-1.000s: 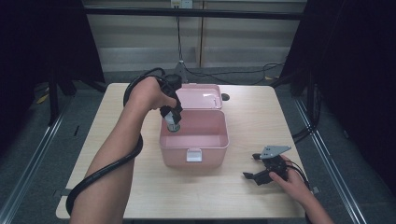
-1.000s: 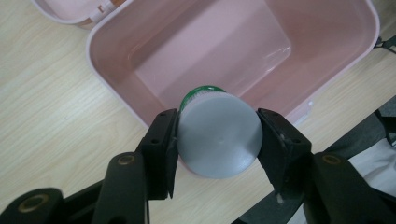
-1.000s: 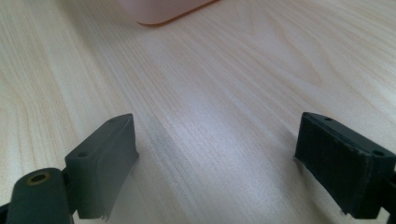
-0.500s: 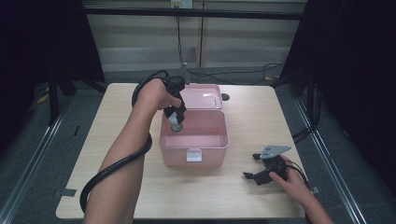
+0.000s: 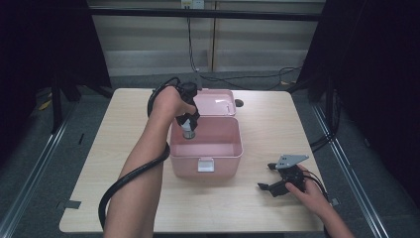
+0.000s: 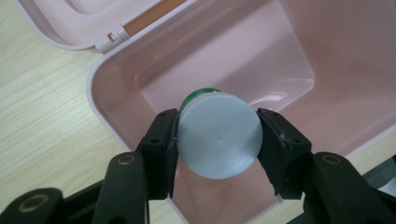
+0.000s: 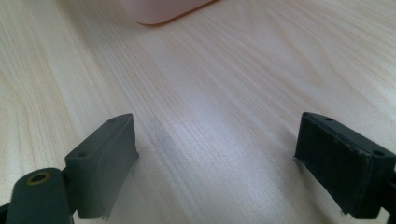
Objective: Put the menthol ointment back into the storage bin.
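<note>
A pink plastic box (image 5: 207,161) stands open in the middle of the table, its lid (image 5: 214,102) folded back. My left gripper (image 5: 188,130) points down into the box's near-left corner, shut on a small bottle (image 6: 218,135) with a white cap and a green label. In the left gripper view the two black pads (image 6: 161,142) press on either side of the cap, above the pink box (image 6: 299,70) floor. My right gripper (image 5: 269,177) rests on the table at the front right, open, with bare wood between its fingers (image 7: 105,161).
A corner of the pink box (image 7: 161,9) shows at the top of the right gripper view. A small dark round thing (image 5: 239,103) lies on the table (image 5: 99,148) behind the lid. A black cable (image 5: 126,181) trails along the left forearm.
My left gripper has sunk with the bottle from above the box's rim down into the box. The right gripper has stayed where it was.
</note>
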### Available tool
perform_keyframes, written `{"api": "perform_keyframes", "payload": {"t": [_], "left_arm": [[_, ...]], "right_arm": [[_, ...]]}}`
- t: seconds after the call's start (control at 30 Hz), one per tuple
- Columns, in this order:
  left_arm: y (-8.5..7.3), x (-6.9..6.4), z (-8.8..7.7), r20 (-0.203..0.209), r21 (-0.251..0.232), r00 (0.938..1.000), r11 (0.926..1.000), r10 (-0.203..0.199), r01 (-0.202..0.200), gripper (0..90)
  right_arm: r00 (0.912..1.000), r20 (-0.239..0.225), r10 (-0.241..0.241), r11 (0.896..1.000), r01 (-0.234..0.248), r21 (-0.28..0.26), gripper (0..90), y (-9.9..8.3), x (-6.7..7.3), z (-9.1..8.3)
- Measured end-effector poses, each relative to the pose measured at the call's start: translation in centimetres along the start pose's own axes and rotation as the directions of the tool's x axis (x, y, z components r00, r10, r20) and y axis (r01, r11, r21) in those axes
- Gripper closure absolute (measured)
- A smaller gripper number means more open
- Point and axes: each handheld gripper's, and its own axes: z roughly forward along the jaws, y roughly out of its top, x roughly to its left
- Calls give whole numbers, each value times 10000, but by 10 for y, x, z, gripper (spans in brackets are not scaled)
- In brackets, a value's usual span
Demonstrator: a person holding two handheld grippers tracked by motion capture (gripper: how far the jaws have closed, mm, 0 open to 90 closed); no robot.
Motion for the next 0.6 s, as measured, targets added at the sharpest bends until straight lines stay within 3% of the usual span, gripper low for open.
{"api": "perform_keyframes", "payload": {"t": [0.6], "left_arm": [[10,9,23,-113,-261,9963,9961,-848,845,504]], "right_arm": [[10000,6,-28,10000,28,-18,118,0,0,0]]}}
